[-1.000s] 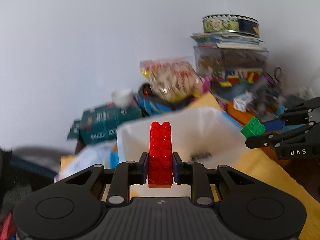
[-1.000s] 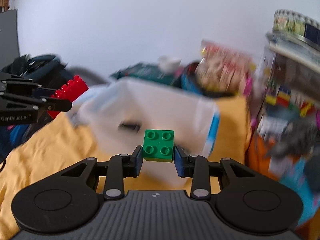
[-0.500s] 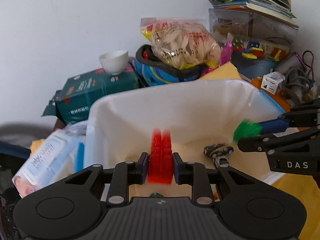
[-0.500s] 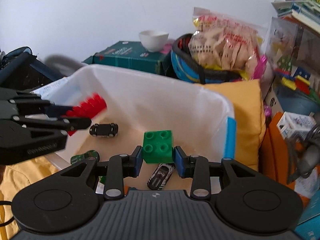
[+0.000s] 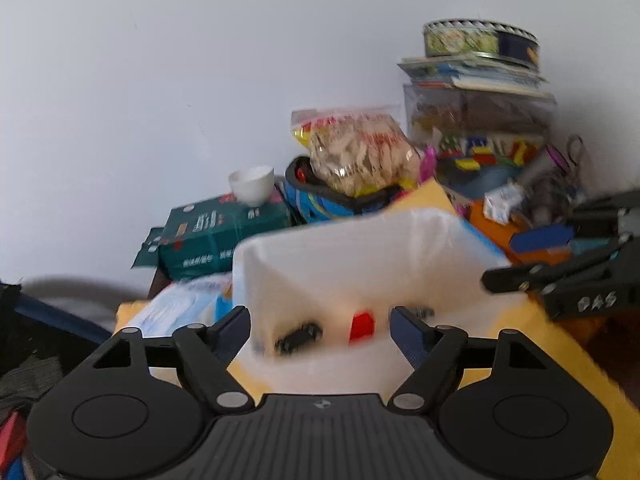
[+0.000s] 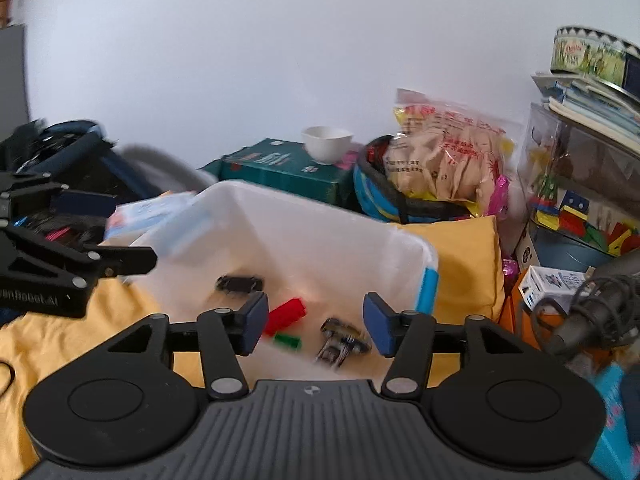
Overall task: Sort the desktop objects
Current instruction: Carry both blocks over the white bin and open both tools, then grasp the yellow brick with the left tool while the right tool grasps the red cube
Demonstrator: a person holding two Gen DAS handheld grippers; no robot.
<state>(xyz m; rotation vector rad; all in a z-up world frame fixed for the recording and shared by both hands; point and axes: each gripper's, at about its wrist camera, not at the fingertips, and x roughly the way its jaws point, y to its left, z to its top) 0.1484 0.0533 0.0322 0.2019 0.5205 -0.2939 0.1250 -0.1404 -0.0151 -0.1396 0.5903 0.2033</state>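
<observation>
Left gripper [image 5: 320, 326] spread wide, jaws just been opening, nothing between them; red brick [image 6: 285, 315] lies in white bin [image 6: 328, 224], green brick [image 6: 286, 340] just beside it, toy cars [image 6: 342, 344] near. Right gripper [image 6: 316, 322] also spread, just been opening, empty, over bin on yellow cloth [image 6: 464, 264].

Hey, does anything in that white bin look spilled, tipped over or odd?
Nothing spilled. In the white bin, the red brick and green brick lie tumbled on their sides beside toy cars, loose rather than stacked.
</observation>
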